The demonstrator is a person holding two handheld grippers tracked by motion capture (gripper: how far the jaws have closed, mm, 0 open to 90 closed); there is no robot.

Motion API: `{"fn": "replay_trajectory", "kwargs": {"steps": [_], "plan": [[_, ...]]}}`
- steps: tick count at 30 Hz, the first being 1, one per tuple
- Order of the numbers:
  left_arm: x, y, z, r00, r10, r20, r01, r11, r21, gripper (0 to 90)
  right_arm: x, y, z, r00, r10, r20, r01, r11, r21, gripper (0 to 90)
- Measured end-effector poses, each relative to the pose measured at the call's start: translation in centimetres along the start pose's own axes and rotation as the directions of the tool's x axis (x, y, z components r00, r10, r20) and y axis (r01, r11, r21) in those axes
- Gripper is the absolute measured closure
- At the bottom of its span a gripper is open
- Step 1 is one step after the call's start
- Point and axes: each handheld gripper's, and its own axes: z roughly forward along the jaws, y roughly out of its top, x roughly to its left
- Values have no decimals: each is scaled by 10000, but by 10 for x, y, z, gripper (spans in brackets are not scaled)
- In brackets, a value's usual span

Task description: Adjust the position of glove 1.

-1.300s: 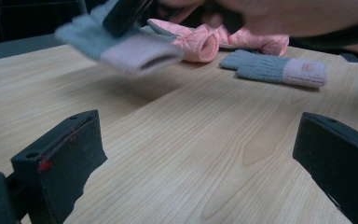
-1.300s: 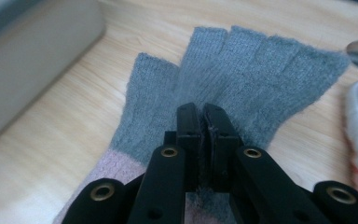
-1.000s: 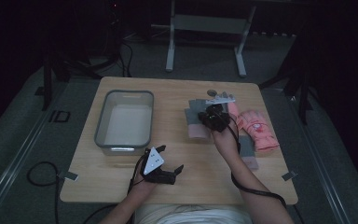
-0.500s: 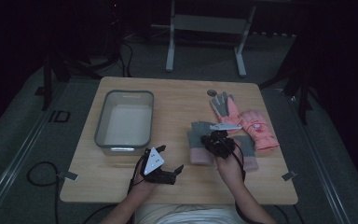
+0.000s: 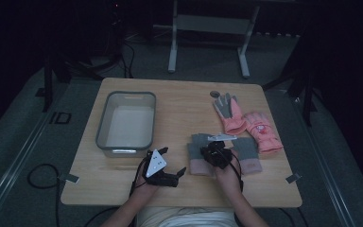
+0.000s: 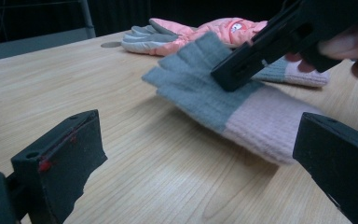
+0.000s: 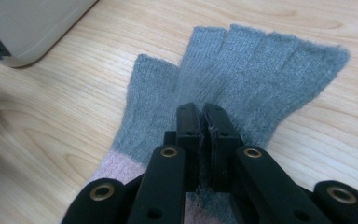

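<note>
Two pink gloves and grey tub near grey glove.

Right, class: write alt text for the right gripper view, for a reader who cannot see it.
The right gripper has its black jaws shut on the knit of a grey fingerless glove lying flat on a wooden table. A pale tub's corner sits at upper left.

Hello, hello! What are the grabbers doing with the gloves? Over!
Right gripper shut, pinching the grey fingerless glove. Left gripper open, holding nothing, near the grey tub. Pink gloves lie apart. Nothing blocking.
</note>
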Motion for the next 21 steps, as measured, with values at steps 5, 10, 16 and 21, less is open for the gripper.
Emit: {"fn": "replay_trajectory", "kwargs": {"steps": [5,10,16,21], "plan": [[0,0,0,10000,3,16,-3,10000,-2,13,-2,-1,15,9999,-114,-16,114,9996,256,851],[0,0,0,10000,-1,20,1,10000,-4,13,-4,-6,26,10000,-92,13,92,9986,517,841],[0,0,0,10000,26,26,-26,10000,-4,13,-5,-11,32,9999,-141,22,140,9988,473,807],[0,0,0,10000,-16,31,16,10000,-2,13,-7,-7,25,9998,-180,-71,182,9994,297,729]]}}
